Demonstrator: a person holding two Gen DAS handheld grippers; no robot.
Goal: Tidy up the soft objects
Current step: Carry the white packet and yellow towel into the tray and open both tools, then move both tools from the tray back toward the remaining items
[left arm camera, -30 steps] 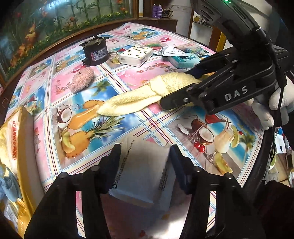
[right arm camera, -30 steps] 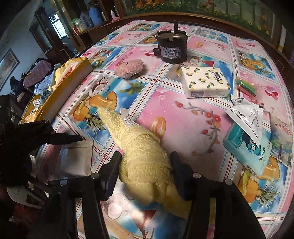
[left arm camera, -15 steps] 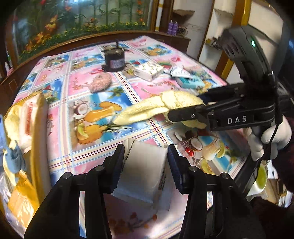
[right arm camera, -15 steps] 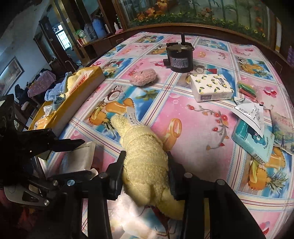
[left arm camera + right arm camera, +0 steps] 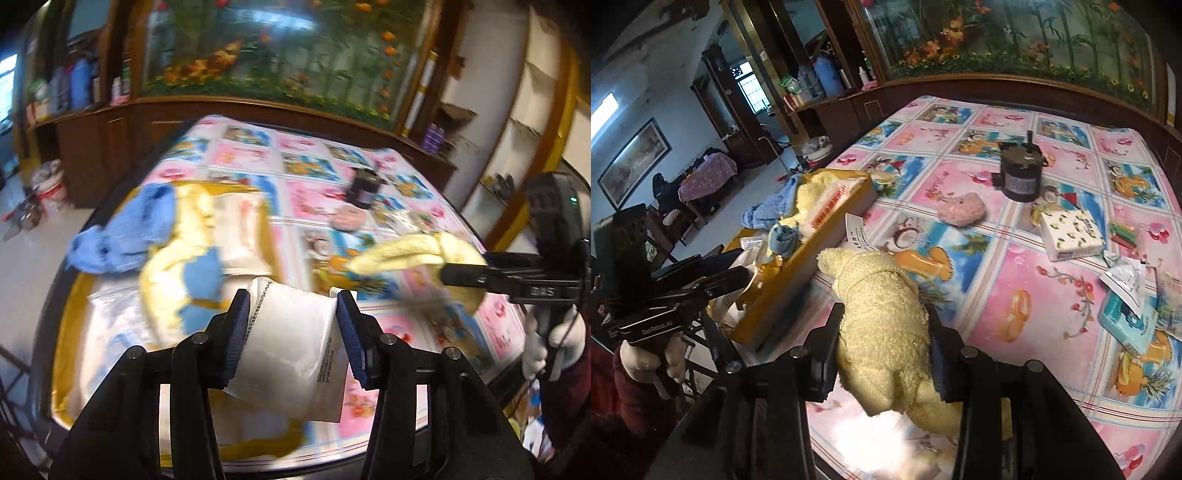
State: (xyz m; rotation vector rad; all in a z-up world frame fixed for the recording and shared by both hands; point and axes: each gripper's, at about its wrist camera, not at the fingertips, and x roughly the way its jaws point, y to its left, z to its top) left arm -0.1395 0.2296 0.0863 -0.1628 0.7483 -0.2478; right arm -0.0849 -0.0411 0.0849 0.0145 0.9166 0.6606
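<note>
My left gripper [image 5: 293, 299] is shut on a white soft packet [image 5: 291, 343] in printed clear wrap and holds it in the air above the open yellow box [image 5: 236, 221]. The box has a blue cloth [image 5: 122, 236] and a yellow towel in it. My right gripper [image 5: 884, 317] is shut on a rolled pale-yellow towel [image 5: 882, 295], lifted off the fruit-print tablecloth [image 5: 1015, 295], its free end toward the yellow box [image 5: 812, 273]. In the right wrist view the left gripper [image 5: 738, 273] hangs over the box's near end. A pink fluffy pad [image 5: 962, 212] lies mid-table.
A black motor [image 5: 1021, 177] stands at the back. A lemon-print tissue pack [image 5: 1071, 234], a white pouch [image 5: 1126, 280] and a blue packet [image 5: 1130, 321] lie on the right. The yellow box sits at the table's left edge, with chairs and floor beyond it.
Both grippers rose off the table with their loads. The left one swung left over the yellow box and rolled. The right one's jaws tightened on the towel and carried it toward the box.
</note>
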